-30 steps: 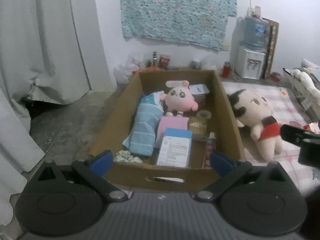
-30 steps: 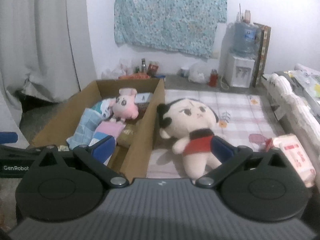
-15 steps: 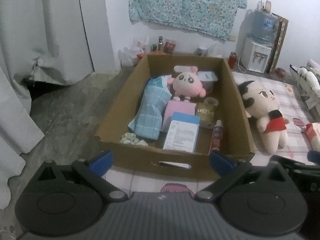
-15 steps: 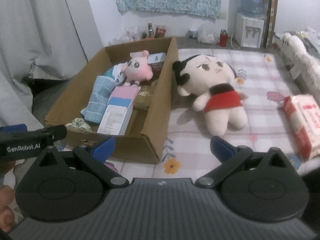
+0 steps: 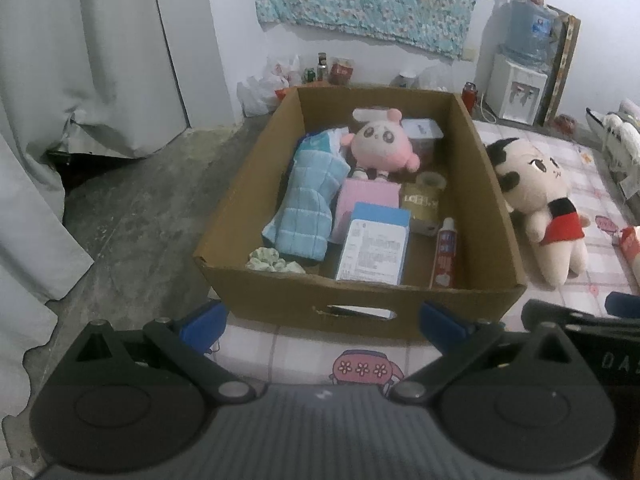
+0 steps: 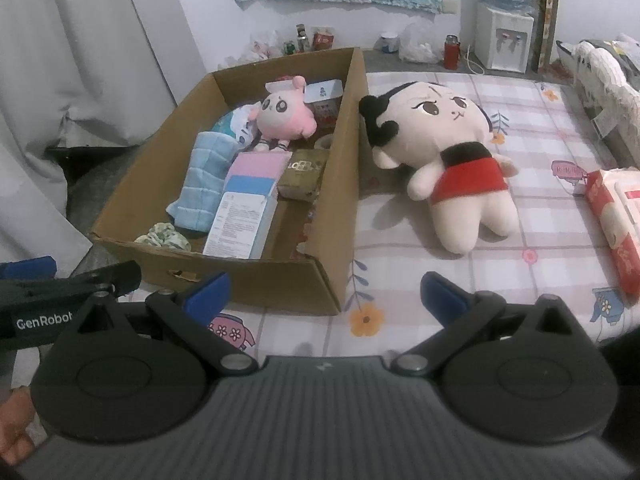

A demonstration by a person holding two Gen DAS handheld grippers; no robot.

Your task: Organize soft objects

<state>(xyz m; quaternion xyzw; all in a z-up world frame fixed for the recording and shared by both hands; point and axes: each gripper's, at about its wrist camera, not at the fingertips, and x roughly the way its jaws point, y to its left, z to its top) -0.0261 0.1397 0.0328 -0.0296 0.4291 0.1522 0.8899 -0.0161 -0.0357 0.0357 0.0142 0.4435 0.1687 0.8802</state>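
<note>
With both grippers' fingers apart and empty, the doll lay on the mat just right of the box, so the right gripper would best clamp its soft red middle, not the head.

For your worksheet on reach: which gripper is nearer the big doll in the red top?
Right. The right gripper is just short of the doll; the left gripper faces the cardboard box, doll off to its right.
</note>
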